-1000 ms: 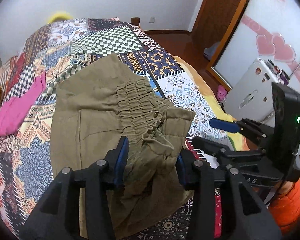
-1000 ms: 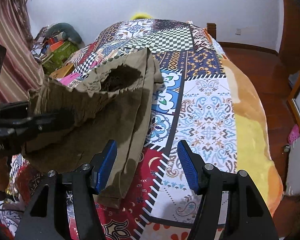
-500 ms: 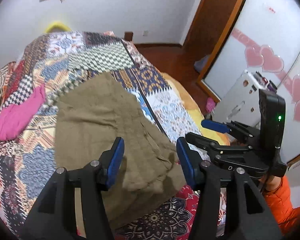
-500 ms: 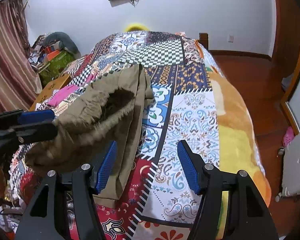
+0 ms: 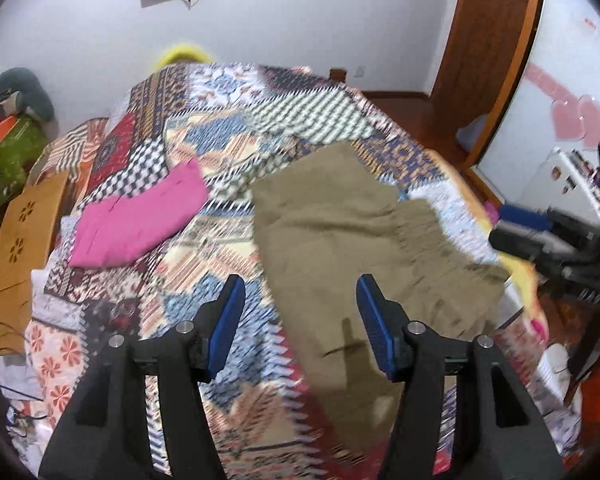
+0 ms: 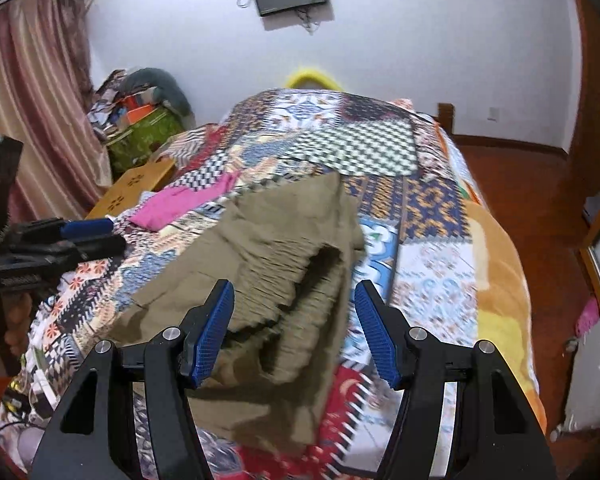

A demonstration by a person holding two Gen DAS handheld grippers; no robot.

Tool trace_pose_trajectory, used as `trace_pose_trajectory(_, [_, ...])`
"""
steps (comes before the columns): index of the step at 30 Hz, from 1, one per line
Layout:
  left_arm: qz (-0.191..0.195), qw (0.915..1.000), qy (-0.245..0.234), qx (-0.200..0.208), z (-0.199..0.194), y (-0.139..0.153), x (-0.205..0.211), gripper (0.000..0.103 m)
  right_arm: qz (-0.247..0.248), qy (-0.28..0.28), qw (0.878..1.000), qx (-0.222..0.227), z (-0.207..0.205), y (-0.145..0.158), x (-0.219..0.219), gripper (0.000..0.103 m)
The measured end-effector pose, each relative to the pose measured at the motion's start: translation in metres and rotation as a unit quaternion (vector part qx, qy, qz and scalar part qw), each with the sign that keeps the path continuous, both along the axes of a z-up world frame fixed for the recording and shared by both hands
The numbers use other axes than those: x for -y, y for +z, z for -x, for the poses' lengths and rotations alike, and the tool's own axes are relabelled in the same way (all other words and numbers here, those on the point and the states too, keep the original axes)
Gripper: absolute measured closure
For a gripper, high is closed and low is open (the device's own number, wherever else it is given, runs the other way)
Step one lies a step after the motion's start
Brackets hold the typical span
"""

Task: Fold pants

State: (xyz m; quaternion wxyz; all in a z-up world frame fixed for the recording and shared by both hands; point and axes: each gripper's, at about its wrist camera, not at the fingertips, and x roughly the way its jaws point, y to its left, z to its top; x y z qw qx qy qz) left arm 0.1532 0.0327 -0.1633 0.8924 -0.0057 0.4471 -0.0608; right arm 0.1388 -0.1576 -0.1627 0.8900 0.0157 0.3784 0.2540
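The olive pants lie on the patchwork bed cover, legs pointing away. Their gathered elastic waistband is rumpled and gapes at the near end. My left gripper hovers over the pants' left edge. Its jaws are opening, and nothing is pinched between its blue pads. My right gripper hangs open above the waistband without pressing on the cloth. Each gripper shows in the other's view: the right gripper at the right edge, the left gripper at the left edge.
A folded pink garment lies on the bed left of the pants. A wooden board stands at the bed's left side, with a cluttered pile behind. A white appliance and wood floor are right of the bed.
The left gripper has let go of the bunched waistband, widened its jaws and drawn back to the left. The pants have dropped onto the bed. The right gripper rose a little, still open.
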Motion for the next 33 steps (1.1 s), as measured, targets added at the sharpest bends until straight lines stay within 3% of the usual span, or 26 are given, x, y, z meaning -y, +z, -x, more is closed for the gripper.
trace_pose_trajectory(8, [0.022,0.9985,-0.016,-0.046,0.011,-0.042,0.000,0.042,0.027,0.021,0.999,-0.034,0.001,-0.029,-0.025,0.044])
trace_pose_trajectory(16, [0.019,0.9972,-0.043,-0.058,0.012,-0.063,0.020,0.036,0.018,0.003,0.997,-0.079,0.015,-0.061,-0.004,0.044])
trace_pose_trajectory(19, [0.022,0.9972,-0.043,-0.058,0.010,-0.059,0.016,0.036,0.005,-0.001,0.996,-0.085,0.015,-0.062,0.000,0.043])
trace_pose_trajectory(24, [0.019,0.9990,-0.025,-0.031,0.001,-0.038,0.004,0.036,0.026,0.001,0.998,-0.063,0.010,-0.047,-0.004,0.041])
trace_pose_trajectory(33, [0.006,1.0000,0.000,0.001,-0.047,-0.016,-0.017,0.036,0.011,-0.022,0.999,-0.034,-0.013,-0.029,0.006,0.041])
